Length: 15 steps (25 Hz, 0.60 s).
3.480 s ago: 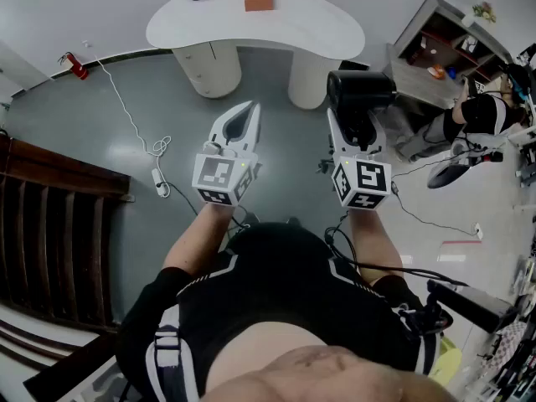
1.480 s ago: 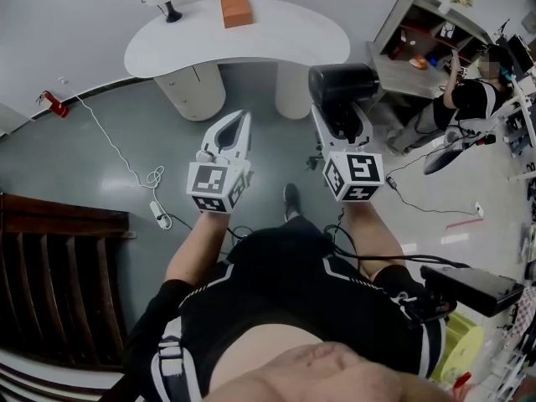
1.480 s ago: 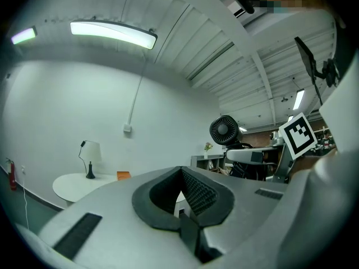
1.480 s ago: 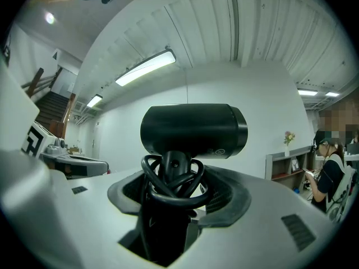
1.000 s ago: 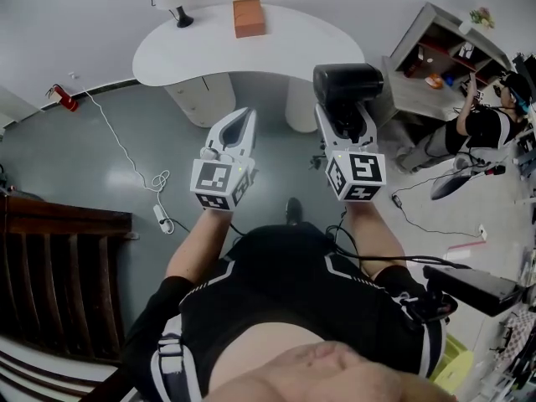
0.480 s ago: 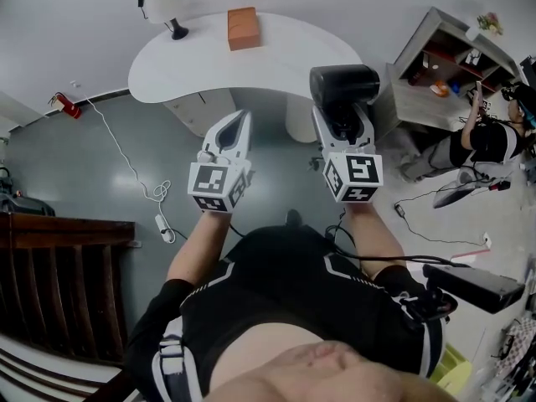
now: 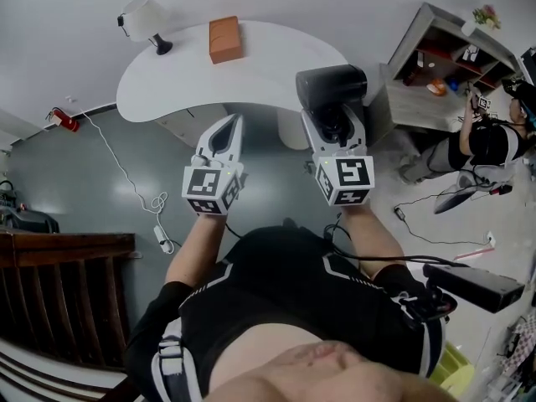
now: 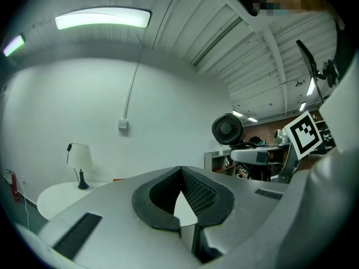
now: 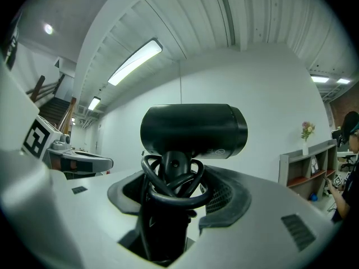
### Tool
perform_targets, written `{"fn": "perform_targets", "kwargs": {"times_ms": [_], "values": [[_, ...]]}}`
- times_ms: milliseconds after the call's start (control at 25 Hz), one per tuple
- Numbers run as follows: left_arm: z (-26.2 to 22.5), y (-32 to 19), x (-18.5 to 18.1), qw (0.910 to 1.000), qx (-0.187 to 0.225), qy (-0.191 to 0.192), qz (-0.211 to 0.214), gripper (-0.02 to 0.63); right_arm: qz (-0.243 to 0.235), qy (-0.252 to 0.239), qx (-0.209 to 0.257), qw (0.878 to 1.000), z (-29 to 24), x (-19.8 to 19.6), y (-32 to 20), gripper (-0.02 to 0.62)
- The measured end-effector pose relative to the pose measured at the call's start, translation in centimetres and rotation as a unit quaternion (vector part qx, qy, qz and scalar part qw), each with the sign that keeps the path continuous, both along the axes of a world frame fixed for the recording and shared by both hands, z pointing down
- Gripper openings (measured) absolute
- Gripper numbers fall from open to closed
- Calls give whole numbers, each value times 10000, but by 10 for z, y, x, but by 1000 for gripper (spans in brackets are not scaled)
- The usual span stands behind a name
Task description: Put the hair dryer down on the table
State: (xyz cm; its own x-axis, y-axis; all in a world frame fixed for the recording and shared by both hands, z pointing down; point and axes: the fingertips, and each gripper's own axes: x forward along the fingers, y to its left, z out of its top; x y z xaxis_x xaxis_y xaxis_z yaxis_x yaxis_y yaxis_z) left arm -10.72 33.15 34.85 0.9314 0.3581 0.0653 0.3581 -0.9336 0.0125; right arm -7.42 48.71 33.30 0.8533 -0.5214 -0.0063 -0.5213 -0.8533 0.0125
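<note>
A black hair dryer (image 7: 331, 86) stands upright in my right gripper (image 7: 333, 124), whose jaws are shut on its handle. In the right gripper view the hair dryer's barrel (image 9: 193, 129) lies crosswise above the jaws, with its black cord (image 9: 171, 186) coiled round the handle. My left gripper (image 7: 224, 134) is shut with nothing in it; in the left gripper view its dark pads (image 8: 197, 192) meet at the tips. The white curved table (image 7: 197, 78) lies just ahead of both grippers, and the hair dryer's head is over its near right edge.
On the table stand a white lamp (image 7: 141, 19) at the left and an orange-brown box (image 7: 224, 38) in the middle. A grey shelf unit (image 7: 427, 74) and a seated person (image 7: 486, 141) are at the right. A white cable (image 7: 134, 162) trails over the floor at the left.
Both grippers have moved forward toward the white table, the hair dryer carried along. The hair dryer's head now overlaps the table's near edge. Neither gripper's jaws have changed.
</note>
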Motion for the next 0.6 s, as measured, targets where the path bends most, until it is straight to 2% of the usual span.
{"fn": "perform_targets", "kwargs": {"times_ms": [240,400,600], "values": [[10,0,25,9998,-31,-131,-148,31,-117,-24,-16,9999,7,25,6,268],[10,6,31,10000,17,-62,-74,31,-58,156,-143,9998,6,25,11,269],[7,-1,45,10000,22,24,66,31,-47,106,-76,9999,3,38,1,269]]}}
